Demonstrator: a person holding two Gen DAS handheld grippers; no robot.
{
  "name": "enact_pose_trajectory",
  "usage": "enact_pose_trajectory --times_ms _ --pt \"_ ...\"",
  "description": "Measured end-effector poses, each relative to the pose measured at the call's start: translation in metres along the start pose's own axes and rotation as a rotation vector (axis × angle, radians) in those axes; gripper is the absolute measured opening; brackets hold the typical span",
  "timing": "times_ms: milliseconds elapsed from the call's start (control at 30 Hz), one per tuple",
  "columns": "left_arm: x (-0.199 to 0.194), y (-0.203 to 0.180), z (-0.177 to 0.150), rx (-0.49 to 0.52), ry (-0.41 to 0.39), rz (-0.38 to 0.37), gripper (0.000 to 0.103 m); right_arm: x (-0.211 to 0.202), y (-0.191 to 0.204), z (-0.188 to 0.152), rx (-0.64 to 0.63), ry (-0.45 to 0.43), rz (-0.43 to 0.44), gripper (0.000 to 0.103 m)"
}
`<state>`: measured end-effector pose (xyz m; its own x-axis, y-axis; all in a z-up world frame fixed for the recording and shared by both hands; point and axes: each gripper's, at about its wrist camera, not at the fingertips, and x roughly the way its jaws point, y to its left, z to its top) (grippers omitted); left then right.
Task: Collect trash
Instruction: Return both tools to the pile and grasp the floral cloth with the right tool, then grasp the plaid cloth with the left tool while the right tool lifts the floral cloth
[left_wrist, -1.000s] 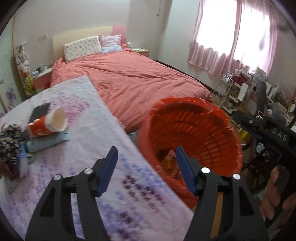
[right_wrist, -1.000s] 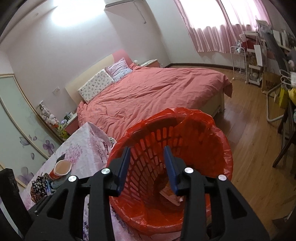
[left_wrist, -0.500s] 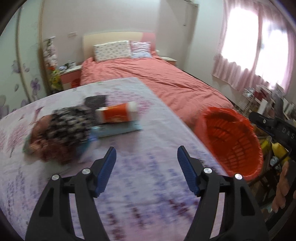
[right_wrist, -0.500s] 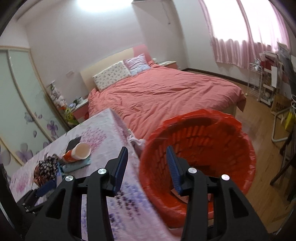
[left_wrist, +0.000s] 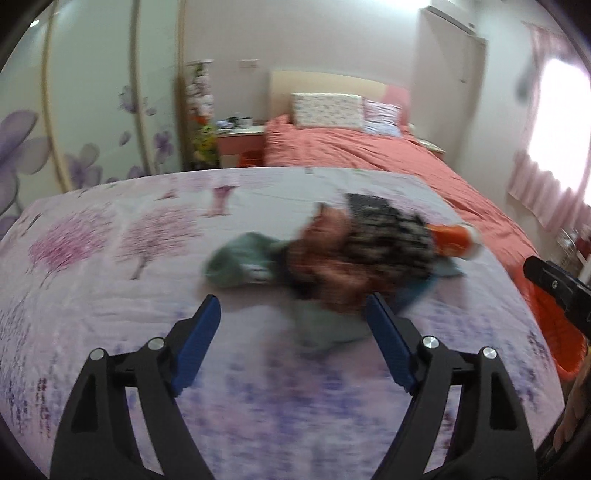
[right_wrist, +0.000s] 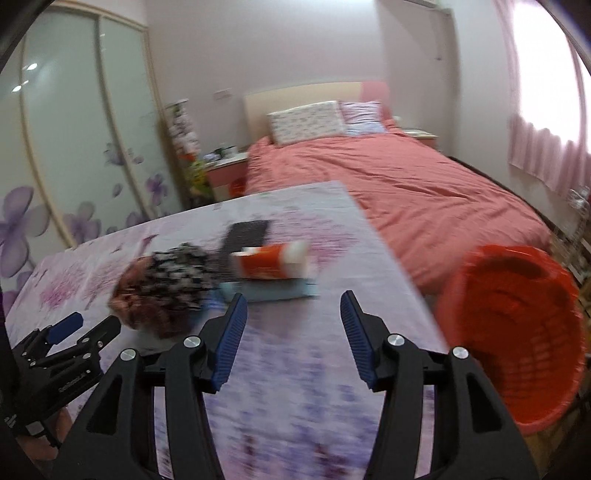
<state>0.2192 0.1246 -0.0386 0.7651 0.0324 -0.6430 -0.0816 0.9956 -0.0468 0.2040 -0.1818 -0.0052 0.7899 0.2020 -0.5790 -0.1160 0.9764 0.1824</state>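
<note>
- Both views are blurred by motion, so fine detail of the litter cannot be read.
- The trash is seen as a loose heap on the tabletop (right_wrist: 295, 369), which is covered with a pale cloth printed with pink and purple trees.
- In the right wrist view, an orange-and-white paper cup (right_wrist: 271, 260) is seen lying on its side at centre frame, resting on a flat pale-blue packet (right_wrist: 273, 291).
- The cup's long axis runs left to right across the frame, with its white rim pointing right, towards the red plastic lattice bin (right_wrist: 517, 332) at the lower right, beyond the tabletop edge.
- A crumpled black-and-white patterned wrapper (right_wrist: 177, 273) over a brownish bundle is seen to the cup's left; a dark flat rectangle lies behind it.
- The right hand-held gripper (right_wrist: 291, 332) is released, its jaws opening with nothing between them; the cup lies just ahead and slightly left of its gap, so this hand is judged nearer to the cup.
- In the left wrist view, the left hand-held gripper (left_wrist: 291, 339) is also released and opening wide, empty; the heap, with a crumpled green bag (left_wrist: 240, 262) on its left side, lies directly ahead and slightly right.
</note>
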Motion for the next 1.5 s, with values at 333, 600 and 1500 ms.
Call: enact_pose_trajectory --times_ms 333,600,1500 --pt "0.005 0.054 -0.003 -0.077 -0.003 0.037 0.079 0.044 0.060 0.010 -0.025 0.039 0.092 0.053" --pt "0.012 0.063 -0.004 -0.103 0.013 0.008 0.079 0.072 0.071 0.004 -0.061 0.110 0.077 0.029" --pt "0.051 -0.009 0.024 -0.110 0.085 -0.122 0.062 0.015 0.009 0.006 -0.003 -0.030 0.007 0.010"
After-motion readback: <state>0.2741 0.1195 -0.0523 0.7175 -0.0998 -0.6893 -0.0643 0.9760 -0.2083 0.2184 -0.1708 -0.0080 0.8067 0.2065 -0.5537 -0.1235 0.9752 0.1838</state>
